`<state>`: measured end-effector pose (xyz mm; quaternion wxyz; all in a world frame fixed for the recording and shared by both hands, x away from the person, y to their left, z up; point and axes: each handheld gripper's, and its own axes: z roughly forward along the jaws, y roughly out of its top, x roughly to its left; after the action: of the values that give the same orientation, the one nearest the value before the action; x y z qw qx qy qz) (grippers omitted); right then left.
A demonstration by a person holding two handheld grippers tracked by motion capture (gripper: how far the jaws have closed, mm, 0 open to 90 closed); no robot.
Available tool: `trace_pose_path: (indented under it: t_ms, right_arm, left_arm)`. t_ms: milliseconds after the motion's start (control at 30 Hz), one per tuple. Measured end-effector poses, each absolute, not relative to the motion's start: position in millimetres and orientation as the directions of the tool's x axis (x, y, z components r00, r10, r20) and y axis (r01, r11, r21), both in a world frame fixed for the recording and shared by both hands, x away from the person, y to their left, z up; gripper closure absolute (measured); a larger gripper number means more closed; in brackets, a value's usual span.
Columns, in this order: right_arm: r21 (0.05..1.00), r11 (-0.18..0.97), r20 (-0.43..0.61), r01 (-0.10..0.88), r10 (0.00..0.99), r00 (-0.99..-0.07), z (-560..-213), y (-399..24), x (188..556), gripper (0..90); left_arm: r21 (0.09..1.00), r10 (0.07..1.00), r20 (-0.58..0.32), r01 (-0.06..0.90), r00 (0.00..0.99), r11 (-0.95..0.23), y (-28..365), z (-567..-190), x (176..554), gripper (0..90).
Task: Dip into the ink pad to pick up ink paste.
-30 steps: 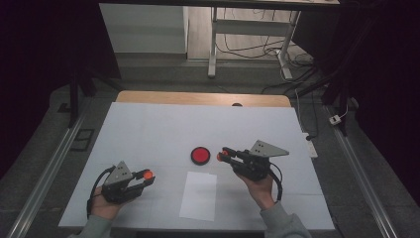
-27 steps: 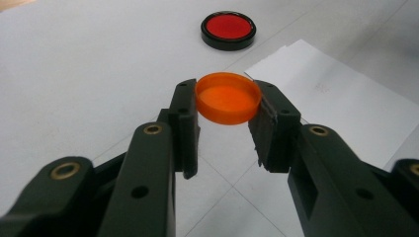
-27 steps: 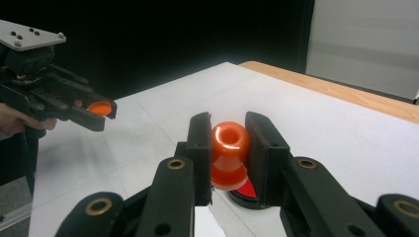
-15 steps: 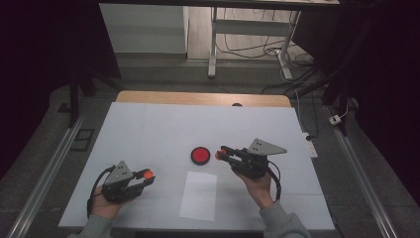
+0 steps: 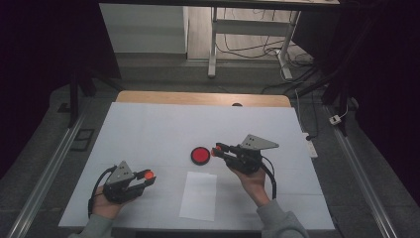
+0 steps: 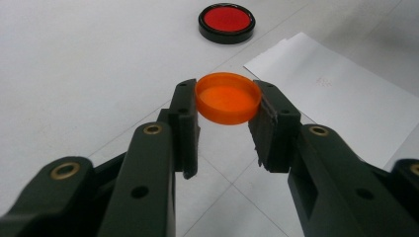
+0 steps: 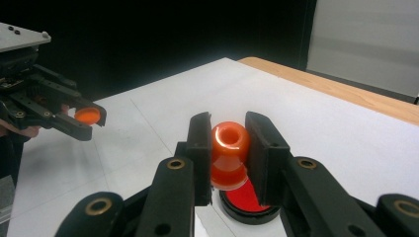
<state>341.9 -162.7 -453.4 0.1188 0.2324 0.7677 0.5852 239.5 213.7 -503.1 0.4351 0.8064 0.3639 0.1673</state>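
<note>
My left gripper (image 6: 228, 96) is shut on a round orange cap (image 6: 228, 98), gripped by its edges and held flat just above the table. In the high view that left gripper (image 5: 147, 178) is at the front left. My right gripper (image 7: 230, 127) is shut on a small orange bottle (image 7: 228, 150) with an open neck. It holds the bottle just over a red disc in a black rim (image 7: 247, 201). In the high view the right gripper (image 5: 216, 149) points left, next to the red disc (image 5: 200, 155). The right gripper view also takes in the left gripper (image 7: 84, 121) with the orange cap (image 7: 87, 115).
A white sheet of paper (image 5: 199, 195) lies in front of the red disc, between the two hands. The white table cover (image 5: 148, 129) ends in a wooden strip (image 5: 198, 98) at the far edge. Table legs and cables stand on the floor beyond.
My right gripper has edged slightly left and away with the orange bottle, closer to the red disc. The left hand has kept still.
</note>
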Motion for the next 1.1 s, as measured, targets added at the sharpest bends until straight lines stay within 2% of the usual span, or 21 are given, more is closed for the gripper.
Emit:
trace_pose_path:
  t_ms: [1100]
  right_arm:
    - [0.930, 0.250, 0.103, 0.270, 0.529, -0.842, -472, -146, 374, 72.5]
  left_arm:
    - [0.821, 0.730, -0.055, 0.447, 0.682, -0.356, 212, -506, 241, 64.8]
